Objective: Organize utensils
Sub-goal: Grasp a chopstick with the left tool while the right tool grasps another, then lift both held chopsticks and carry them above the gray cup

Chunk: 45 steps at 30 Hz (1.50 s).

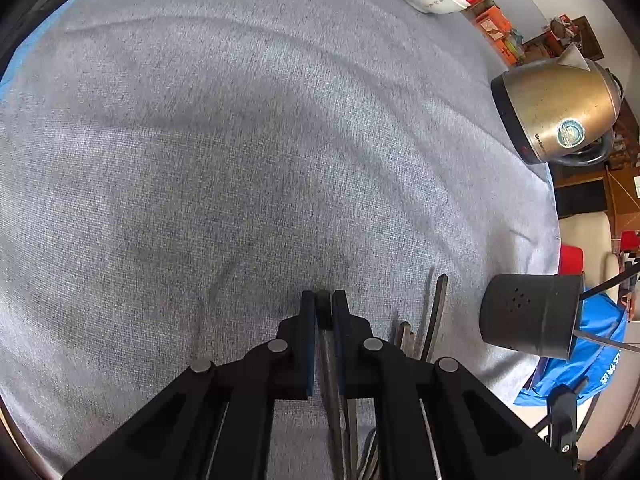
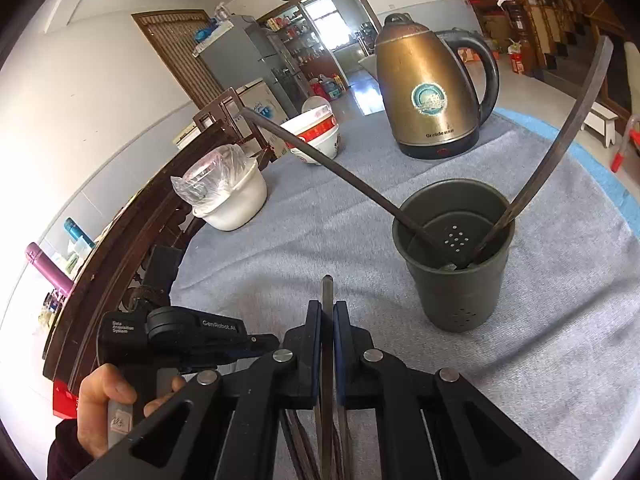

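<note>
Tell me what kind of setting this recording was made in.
Most likely a lived-in home, at a dining table under a grey cloth: an electric kettle, a red-and-white bowl, and a fridge behind.

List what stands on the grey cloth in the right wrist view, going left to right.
Plastic-covered white pot → red-and-white bowl → brass-coloured kettle → dark utensil cup.
</note>
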Tool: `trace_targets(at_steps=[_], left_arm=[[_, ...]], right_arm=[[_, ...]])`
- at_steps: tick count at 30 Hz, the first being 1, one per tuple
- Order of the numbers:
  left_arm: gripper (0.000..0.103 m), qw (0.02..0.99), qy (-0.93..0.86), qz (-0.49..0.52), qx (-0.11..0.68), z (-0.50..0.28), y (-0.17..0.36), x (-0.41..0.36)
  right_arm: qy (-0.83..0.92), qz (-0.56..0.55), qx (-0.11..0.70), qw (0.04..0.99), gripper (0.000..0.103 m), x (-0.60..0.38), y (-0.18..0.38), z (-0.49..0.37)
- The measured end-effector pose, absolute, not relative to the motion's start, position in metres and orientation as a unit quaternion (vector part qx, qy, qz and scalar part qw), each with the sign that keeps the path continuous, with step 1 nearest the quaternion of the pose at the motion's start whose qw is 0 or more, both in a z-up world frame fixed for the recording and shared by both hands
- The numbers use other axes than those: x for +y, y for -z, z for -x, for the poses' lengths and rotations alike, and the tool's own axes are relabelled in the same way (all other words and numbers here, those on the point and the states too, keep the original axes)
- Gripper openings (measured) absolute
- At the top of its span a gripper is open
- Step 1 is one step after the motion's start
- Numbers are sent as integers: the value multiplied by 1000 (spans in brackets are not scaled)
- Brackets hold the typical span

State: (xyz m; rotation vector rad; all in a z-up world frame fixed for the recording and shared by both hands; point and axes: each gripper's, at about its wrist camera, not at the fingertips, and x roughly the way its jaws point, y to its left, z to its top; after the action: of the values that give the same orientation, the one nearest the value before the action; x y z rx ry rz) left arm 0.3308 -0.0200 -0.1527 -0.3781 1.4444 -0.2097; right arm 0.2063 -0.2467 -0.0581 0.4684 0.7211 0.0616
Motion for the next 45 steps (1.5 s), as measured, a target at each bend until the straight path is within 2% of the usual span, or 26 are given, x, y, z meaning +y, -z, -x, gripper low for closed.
trace_targets(at_steps=[4, 16, 26, 45], left_arm=[[8, 745, 94, 165, 639, -326, 141, -18], [7, 832, 139, 131, 521, -276, 30, -10], [7, 876, 172, 102, 439, -242, -31, -15], [7, 901, 214, 89, 366, -217, -89, -47]], right_arm=[[-32, -228, 343, 911, 6, -248, 54, -200], [-40, -238, 286, 927, 6, -256, 22, -173], [-44, -251, 229, 940, 6, -270, -3, -146], [14, -209, 79, 975, 6, -301, -59, -128]])
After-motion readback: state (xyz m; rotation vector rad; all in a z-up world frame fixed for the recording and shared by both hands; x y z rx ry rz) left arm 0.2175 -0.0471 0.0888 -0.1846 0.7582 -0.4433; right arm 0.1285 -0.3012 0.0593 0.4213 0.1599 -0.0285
